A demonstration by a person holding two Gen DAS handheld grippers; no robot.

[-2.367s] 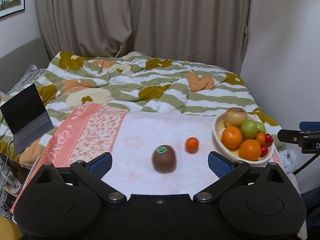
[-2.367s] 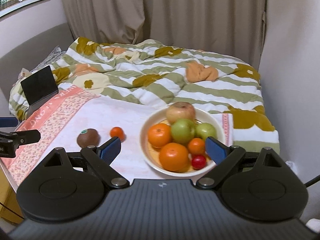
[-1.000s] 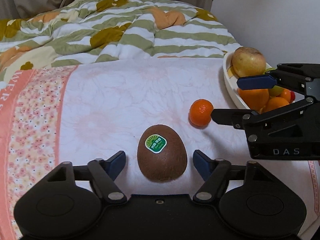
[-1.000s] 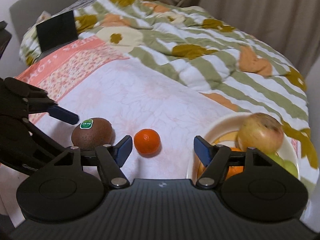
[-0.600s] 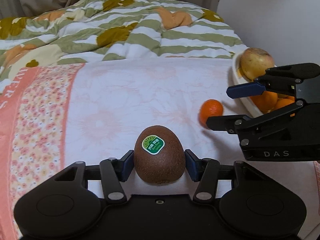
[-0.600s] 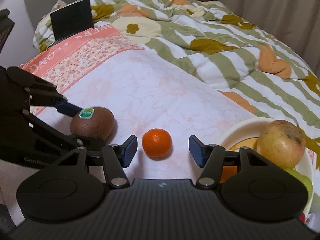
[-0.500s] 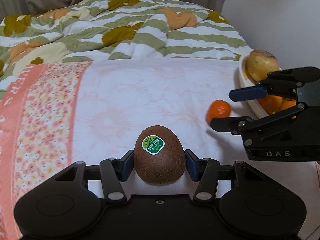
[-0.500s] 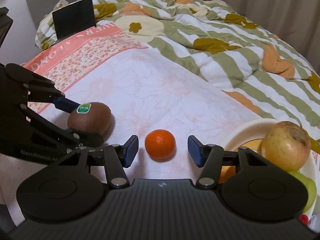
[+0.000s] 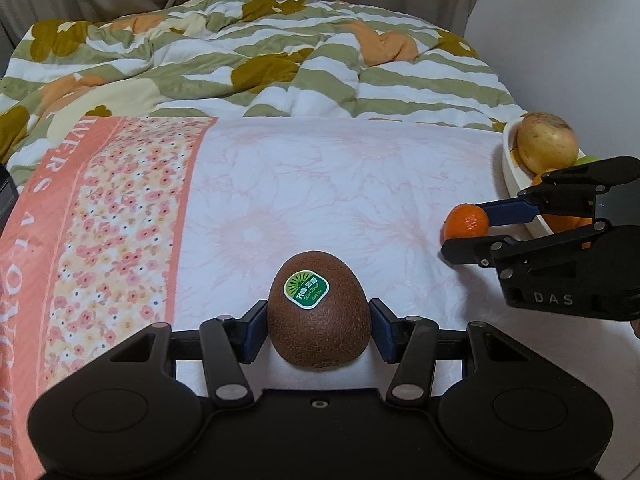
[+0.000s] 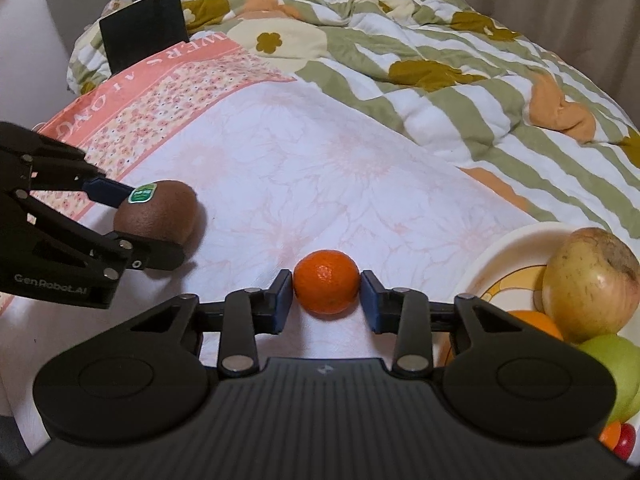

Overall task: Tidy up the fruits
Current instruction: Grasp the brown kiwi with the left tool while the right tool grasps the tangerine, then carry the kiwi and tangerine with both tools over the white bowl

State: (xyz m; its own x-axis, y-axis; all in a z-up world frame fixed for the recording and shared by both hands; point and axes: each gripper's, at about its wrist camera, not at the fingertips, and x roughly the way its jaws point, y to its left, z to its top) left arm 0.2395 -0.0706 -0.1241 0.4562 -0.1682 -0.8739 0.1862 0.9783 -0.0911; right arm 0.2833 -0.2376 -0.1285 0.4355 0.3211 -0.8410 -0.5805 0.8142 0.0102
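Left gripper (image 9: pixel 319 330) clamped tight on kiwi (image 9: pixel 319 316), pads on both flanks. Right gripper (image 10: pixel 326 306) closing, mandarin (image 10: pixel 326 282) between pads, both touching.

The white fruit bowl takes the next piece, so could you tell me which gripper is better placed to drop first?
Right, probably. The right gripper, jaws closing around the tangerine, sits beside the fruit bowl; the left gripper grips the kiwi farther away.

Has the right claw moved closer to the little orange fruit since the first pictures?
Yes. It came down and leftward from over the bowl; now the right claw straddles the small orange on the cloth, jaws closing on it.
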